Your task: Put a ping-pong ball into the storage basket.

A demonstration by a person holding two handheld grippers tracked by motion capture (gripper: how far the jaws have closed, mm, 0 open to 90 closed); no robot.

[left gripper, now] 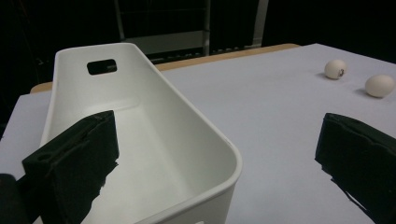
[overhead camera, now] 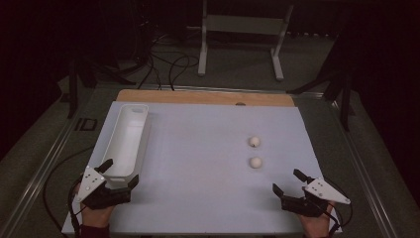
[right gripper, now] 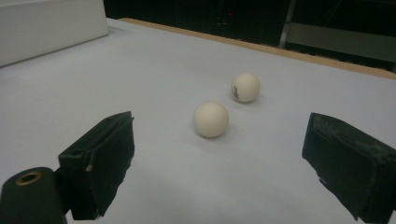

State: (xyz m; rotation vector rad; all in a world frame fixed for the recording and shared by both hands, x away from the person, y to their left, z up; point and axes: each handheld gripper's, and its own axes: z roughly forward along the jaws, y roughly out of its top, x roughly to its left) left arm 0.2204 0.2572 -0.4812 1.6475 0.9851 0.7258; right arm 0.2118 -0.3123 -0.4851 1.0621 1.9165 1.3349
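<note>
two open grippers, a white bin and two balls on a pale table

dim surroundings frame a pale sheet (overhead camera: 198,163) that covers the table, with a strip of bare wood (overhead camera: 198,96) along its far edge; beyond it, in the dark, stand a white metal frame (overhead camera: 242,29) and some loose cables (overhead camera: 163,64) on the floor.

on the sheet's left side lies a long white bin (overhead camera: 126,139), its length running from near to far, with a slot handle (left gripper: 102,66) cut into its far end wall; nothing is seen inside it in the left gripper view; the left gripper (overhead camera: 120,174) sits at the bin's near end with its jaws spread wide, one jaw over the bin's inside and the other outside the near corner; they straddle the rim without pressing on it, so the tool is released and grasps nothing.

two small white balls lie right of centre, near each other but apart; the nearer ball (overhead camera: 255,162) is plain; the farther ball (overhead camera: 254,142) bears a dark mark, clear in the right gripper view (right gripper: 245,87).

the right gripper (overhead camera: 287,181) is at the near right of the sheet, held in a hand (overhead camera: 317,223); its jaws stand wide apart and point toward the balls, with the nearer ball (right gripper: 211,119) ahead of them and well clear of both pads; it too is released, holding nothing.
</note>
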